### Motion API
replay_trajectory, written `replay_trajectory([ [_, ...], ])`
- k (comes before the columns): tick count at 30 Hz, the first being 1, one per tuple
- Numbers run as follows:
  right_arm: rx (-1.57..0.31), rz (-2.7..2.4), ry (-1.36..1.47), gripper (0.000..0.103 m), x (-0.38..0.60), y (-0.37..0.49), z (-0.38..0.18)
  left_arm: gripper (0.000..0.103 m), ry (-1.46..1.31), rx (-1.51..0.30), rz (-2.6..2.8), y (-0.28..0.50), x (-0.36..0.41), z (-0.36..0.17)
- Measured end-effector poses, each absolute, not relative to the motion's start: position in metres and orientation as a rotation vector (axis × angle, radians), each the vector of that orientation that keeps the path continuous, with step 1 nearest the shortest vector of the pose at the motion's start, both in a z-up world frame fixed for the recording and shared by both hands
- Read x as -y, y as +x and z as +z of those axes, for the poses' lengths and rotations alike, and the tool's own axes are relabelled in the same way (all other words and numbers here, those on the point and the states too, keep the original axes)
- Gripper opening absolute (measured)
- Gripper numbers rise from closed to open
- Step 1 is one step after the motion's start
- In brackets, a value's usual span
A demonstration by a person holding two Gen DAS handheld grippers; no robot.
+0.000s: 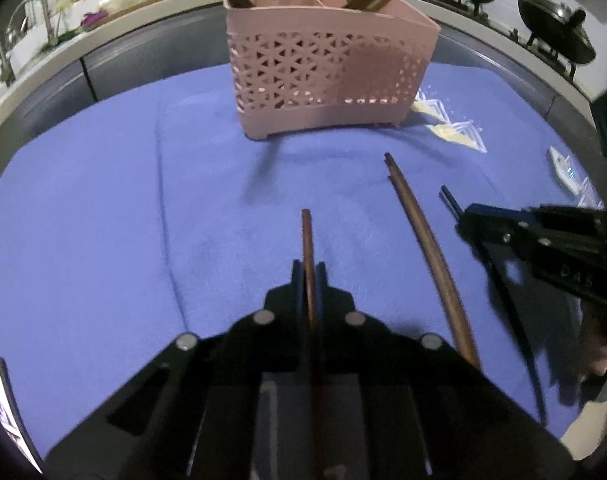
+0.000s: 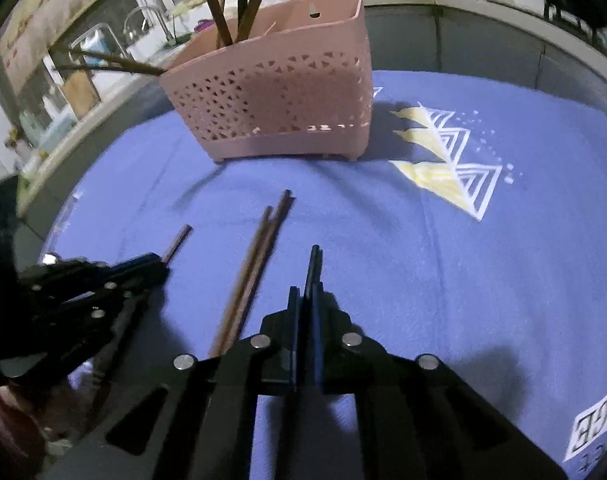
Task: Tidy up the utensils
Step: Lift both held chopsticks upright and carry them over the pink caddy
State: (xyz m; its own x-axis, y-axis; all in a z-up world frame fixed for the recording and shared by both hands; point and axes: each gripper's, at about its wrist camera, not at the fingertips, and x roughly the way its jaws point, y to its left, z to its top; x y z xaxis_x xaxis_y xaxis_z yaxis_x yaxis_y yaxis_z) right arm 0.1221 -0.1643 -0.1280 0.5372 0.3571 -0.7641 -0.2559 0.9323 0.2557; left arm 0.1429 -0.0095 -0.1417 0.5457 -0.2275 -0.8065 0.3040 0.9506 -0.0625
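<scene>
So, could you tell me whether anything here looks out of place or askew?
Yes: loose brown chopsticks lie on the blue cloth instead of standing in the pink holder. The left gripper is shut on another chopstick; the right gripper pinches a dark one.

A pink holder (image 1: 331, 64), pierced with a triangle lattice, stands on a blue cloth (image 1: 103, 208). Beside the holder, the cloth bears white and yellow triangles (image 2: 447, 152). Brown chopsticks (image 1: 423, 248) lie near the holder.
</scene>
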Motion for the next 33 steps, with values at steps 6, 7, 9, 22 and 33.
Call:
replay_trajectory([
  [6,-0.688,0.430,0.081,0.005,0.160,0.077,-0.063,0.004,0.030,-0.782,-0.376,0.108,-0.006,-0.081],
  [7,-0.651,0.435,0.075,0.005,0.159,0.070,-0.053,0.004,0.022,-0.754,-0.383,0.103,-0.008,-0.070],
  [9,-0.565,0.442,0.061,0.005,0.157,0.055,-0.031,0.004,0.011,-0.692,-0.393,0.088,-0.012,-0.047],
  [22,-0.371,0.412,0.038,0.005,0.148,0.031,0.016,0.005,-0.005,-0.536,-0.407,0.048,-0.022,-0.002],
  [33,-0.282,0.487,0.094,0.005,0.136,0.076,0.092,0.004,0.017,-0.389,-0.396,0.086,-0.019,0.087],
])
